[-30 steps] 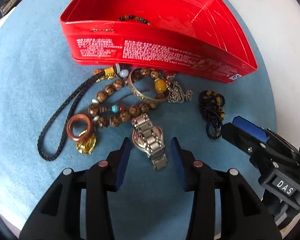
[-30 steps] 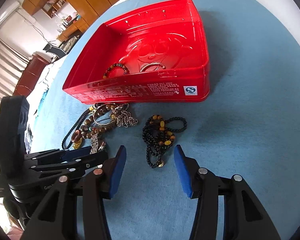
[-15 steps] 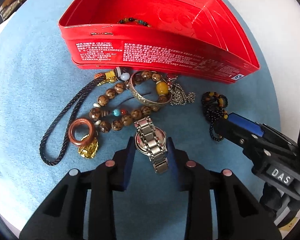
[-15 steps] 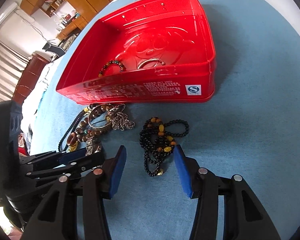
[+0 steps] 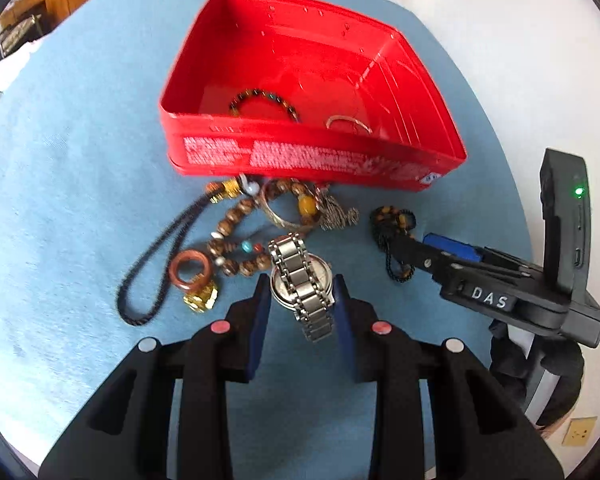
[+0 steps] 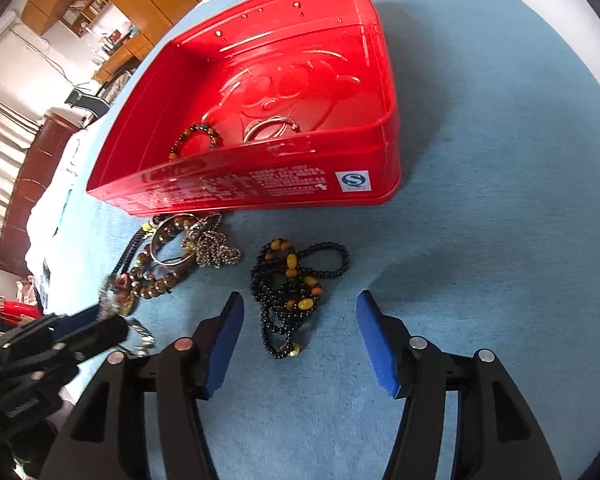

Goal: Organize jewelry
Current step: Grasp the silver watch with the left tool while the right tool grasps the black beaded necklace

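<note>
Now lifted off the blue cloth: steel watch (image 5: 302, 282), pinched in left gripper (image 5: 298, 304), red tin (image 5: 316, 160) at 12 o'clock. Right gripper (image 6: 300, 320) spread wide, straddling black bead necklace (image 6: 292, 284). Likely 2 drops ahead.

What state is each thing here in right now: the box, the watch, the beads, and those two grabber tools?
Red tin box: open, no lid on it, a beaded bracelet and thin bangles lying inside.
Steel watch: gripped between the left gripper fingers.
Black bead necklace: in a heap on the blue cloth, untouched.
Right gripper: open, fingers either side of the necklace.
</note>
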Demonstrator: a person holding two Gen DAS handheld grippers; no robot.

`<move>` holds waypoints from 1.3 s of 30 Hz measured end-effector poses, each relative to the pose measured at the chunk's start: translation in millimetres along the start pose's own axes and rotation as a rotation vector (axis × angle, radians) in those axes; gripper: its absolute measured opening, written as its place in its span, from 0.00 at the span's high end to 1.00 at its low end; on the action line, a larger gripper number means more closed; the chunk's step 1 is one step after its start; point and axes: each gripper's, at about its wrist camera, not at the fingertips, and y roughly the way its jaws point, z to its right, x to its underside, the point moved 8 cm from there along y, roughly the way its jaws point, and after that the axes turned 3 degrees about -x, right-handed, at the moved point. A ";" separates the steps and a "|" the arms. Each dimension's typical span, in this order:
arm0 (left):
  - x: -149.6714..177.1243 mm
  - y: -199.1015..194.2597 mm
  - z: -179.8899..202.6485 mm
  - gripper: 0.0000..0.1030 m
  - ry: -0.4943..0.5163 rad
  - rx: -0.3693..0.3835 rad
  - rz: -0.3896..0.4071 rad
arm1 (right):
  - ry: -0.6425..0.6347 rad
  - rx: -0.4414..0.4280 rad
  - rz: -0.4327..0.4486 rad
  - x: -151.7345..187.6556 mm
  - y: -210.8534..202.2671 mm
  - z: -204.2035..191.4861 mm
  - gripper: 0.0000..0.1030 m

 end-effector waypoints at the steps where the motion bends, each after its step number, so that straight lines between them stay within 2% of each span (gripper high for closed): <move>1: 0.6 -9.7 3.7 0.71 -0.002 -0.002 0.003 | -0.002 0.003 0.000 -0.8 1.0 -1.3 0.41; 13: -22.0 -10.4 -25.7 0.71 -0.042 -0.023 0.039 | -0.100 0.055 -0.018 -6.0 15.1 -22.3 0.40; 15: -22.9 -7.3 -26.7 0.71 -0.044 -0.020 0.039 | -0.118 0.081 -0.017 -5.8 16.1 -23.2 0.43; 19: -21.1 -10.1 -28.3 0.71 -0.047 -0.016 0.038 | -0.163 0.148 0.002 -4.1 15.9 -21.0 0.61; 21: -20.0 -13.5 -28.2 0.71 -0.045 -0.016 0.040 | -0.167 0.151 0.013 -2.3 13.8 -18.8 0.71; 22: -19.6 -13.1 -27.5 0.71 -0.044 -0.015 0.040 | -0.159 0.142 0.017 -1.4 12.3 -16.6 0.77; 26: -16.1 -16.5 -24.0 0.71 -0.033 -0.013 0.048 | -0.121 0.049 0.018 7.4 3.9 -11.7 0.85; 28: -13.9 -19.9 -23.8 0.71 -0.031 -0.013 0.053 | -0.108 0.020 0.014 12.5 -0.2 -9.7 0.86; 32: -10.8 -23.9 -22.4 0.71 -0.028 -0.017 0.059 | -0.097 0.020 0.010 20.7 -8.1 -10.0 0.86; 39: -4.1 -32.8 -17.8 0.71 -0.019 -0.012 0.073 | -0.107 -0.016 0.064 26.0 -40.7 -28.1 0.87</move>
